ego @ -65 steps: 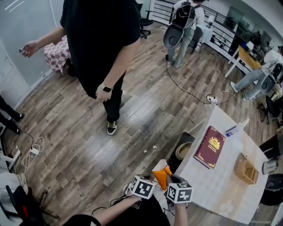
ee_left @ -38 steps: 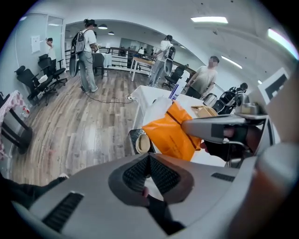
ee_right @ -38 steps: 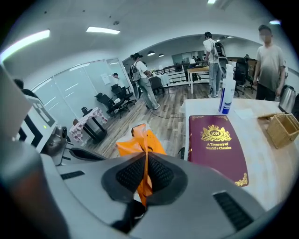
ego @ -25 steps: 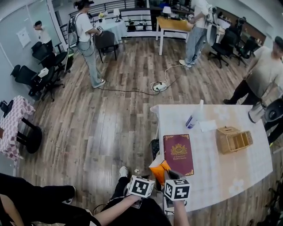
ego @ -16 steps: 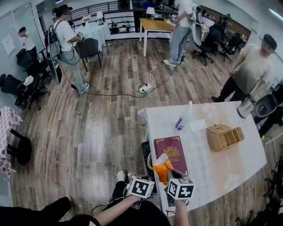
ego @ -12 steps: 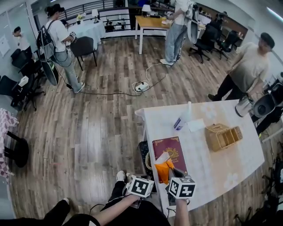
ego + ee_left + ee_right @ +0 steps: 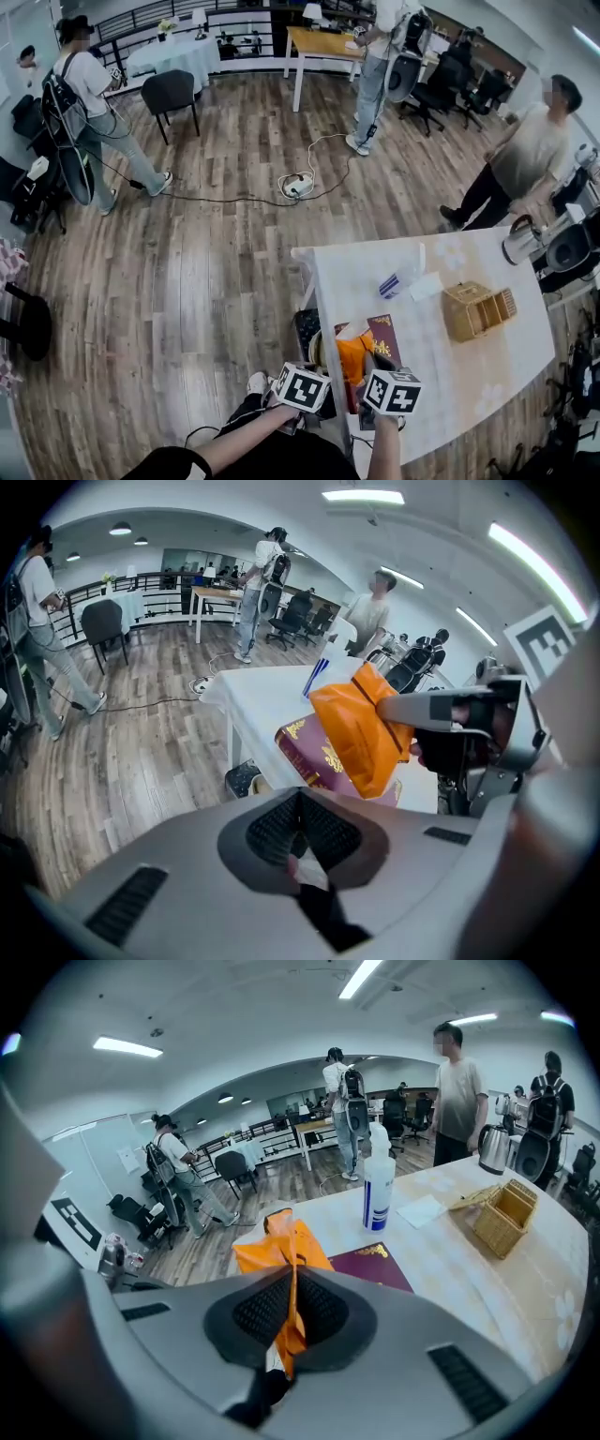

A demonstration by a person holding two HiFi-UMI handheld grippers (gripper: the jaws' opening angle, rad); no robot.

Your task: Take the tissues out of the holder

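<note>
My right gripper [image 7: 291, 1302] is shut on an orange tissue pack [image 7: 281, 1251], held upright above the near end of the white table [image 7: 450, 375]. The head view shows the pack [image 7: 356, 354] with a white tissue end at its top. In the left gripper view the pack [image 7: 361, 728] hangs from the right gripper's fingers [image 7: 441, 705]. My left gripper [image 7: 300, 808] is shut just left of the pack, apart from it; a small pale scrap shows below its pads. A wicker holder [image 7: 476, 312] stands farther along the table, away from both grippers.
A maroon book [image 7: 382, 337] lies under the pack. A spray bottle [image 7: 398, 279] and white paper [image 7: 427, 286] lie beyond it, with a kettle [image 7: 518, 239] at the far corner. A black bin [image 7: 307, 328] stands beside the table. Several people stand around; a power strip [image 7: 298, 186] lies on the floor.
The head view has swung, so the table now sits lower right. Both grippers shifted slightly right with the orange pack still in the right one. The nearby person in black is gone.
</note>
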